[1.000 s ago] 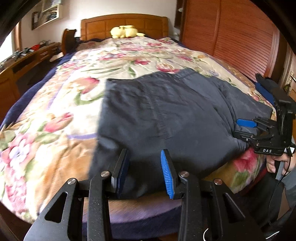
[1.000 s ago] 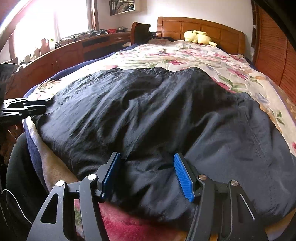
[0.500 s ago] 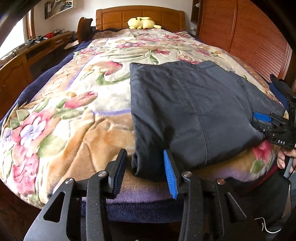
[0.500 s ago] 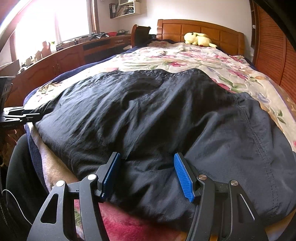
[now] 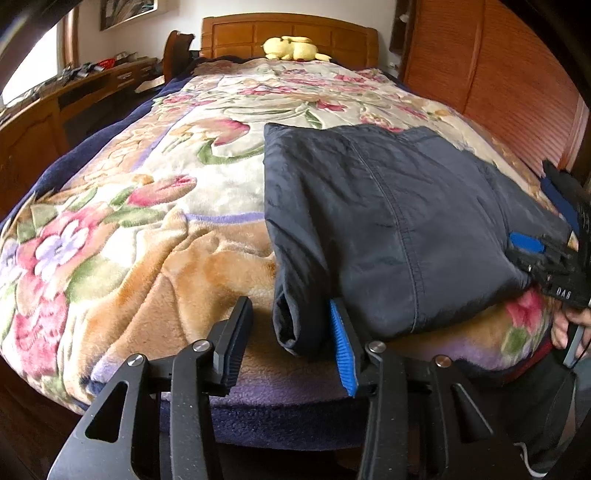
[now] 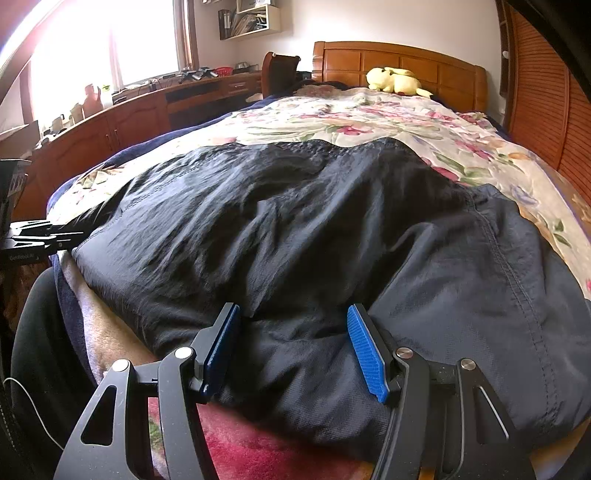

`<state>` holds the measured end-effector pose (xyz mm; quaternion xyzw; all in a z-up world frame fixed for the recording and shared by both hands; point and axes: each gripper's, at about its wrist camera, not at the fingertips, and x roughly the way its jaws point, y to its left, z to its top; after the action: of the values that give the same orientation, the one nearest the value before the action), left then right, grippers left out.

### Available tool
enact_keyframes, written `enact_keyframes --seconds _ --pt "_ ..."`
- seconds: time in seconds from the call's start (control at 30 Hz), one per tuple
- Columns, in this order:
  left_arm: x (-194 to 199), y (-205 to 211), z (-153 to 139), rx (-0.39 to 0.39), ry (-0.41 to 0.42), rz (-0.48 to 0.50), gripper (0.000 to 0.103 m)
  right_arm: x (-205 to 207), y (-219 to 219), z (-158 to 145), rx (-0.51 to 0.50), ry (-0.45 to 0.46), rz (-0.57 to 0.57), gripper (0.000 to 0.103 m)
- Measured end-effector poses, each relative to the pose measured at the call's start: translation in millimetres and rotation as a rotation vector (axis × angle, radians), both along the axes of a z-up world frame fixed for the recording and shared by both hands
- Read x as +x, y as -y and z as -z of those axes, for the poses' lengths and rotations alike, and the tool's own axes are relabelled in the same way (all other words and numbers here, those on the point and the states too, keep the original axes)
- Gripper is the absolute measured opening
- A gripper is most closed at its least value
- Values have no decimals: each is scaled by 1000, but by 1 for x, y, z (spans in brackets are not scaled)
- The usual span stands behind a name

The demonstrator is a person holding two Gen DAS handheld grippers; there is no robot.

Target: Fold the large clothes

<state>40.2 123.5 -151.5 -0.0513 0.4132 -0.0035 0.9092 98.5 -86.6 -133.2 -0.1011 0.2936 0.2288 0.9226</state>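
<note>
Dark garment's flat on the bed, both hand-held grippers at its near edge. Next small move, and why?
Probably close the left hand-held gripper on the dark garment: its jaws have just been opening, the near corner lies between them ungripped. The right hand-held gripper already straddles the hem.

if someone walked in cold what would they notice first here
First the dark navy garment, folded and lying across the near end of the bed on a bright floral blanket. Next the two grippers at its near edge: the left gripper, jaws open around a folded corner, and the right gripper, jaws spread over the cloth. Far back, a yellow plush toy sits against the wooden headboard.
</note>
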Motion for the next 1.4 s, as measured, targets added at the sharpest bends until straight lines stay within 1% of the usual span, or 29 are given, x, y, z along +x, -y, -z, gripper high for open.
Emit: enact_keyframes --seconds 0.07,0.13,0.17,0.2,0.23,0.27,0.33,0.37,0.47,0.53,0.67,0.77,0.87,0.93,1.0,1.07,1.2,1.3,1.37,1.4 --pt "1 -1 -1 -18 0 -7 43 0 0 0 -1 1 0 62" --pt "4 -1 -5 -73 8 12 18 0 1 0 -1 3 0 62" --pt "6 0 -9 -98 13 14 15 0 1 1 -1 4 1 62" --pt "9 1 -13 -106 17 21 12 0 1 1 0 5 0 62" --pt "12 5 -19 -101 25 34 11 0 2 1 2 7 -2 62" --pt "15 11 -31 -76 54 45 11 0 3 1 5 7 -2 62" --pt "21 22 -51 -54 94 71 10 -1 4 -1 14 8 -1 62" --pt "27 31 -66 -44 121 97 10 -2 5 -3 16 7 1 62" --pt "43 61 -97 -7 177 167 9 -7 17 -11 36 0 11 62" --pt "56 85 -116 23 218 216 9 -13 30 -18 40 14 39 62" --pt "81 129 -145 28 278 307 9 -26 73 -34 47 49 111 62" --pt "102 175 -163 34 307 396 9 -36 107 -41 39 72 180 62" --pt "116 224 -169 39 306 490 9 -44 138 -47 40 85 241 62" --pt "123 252 -167 41 289 545 9 -49 154 -49 45 92 273 62" --pt "126 287 -161 42 257 610 9 -55 169 -50 53 98 305 62" --pt "132 314 -151 42 204 654 9 -60 181 -49 69 98 328 62" --pt "136 336 -133 56 144 669 9 -70 187 -48 72 91 342 62" --pt "136 334 -131 44 123 664 12 -72 184 -46 72 86 337 62" --pt "133 329 -135 42 124 667 20 -72 181 -47 74 88 334 62" --pt "130 325 -141 37 136 670 27 -71 179 -49 76 90 332 62"
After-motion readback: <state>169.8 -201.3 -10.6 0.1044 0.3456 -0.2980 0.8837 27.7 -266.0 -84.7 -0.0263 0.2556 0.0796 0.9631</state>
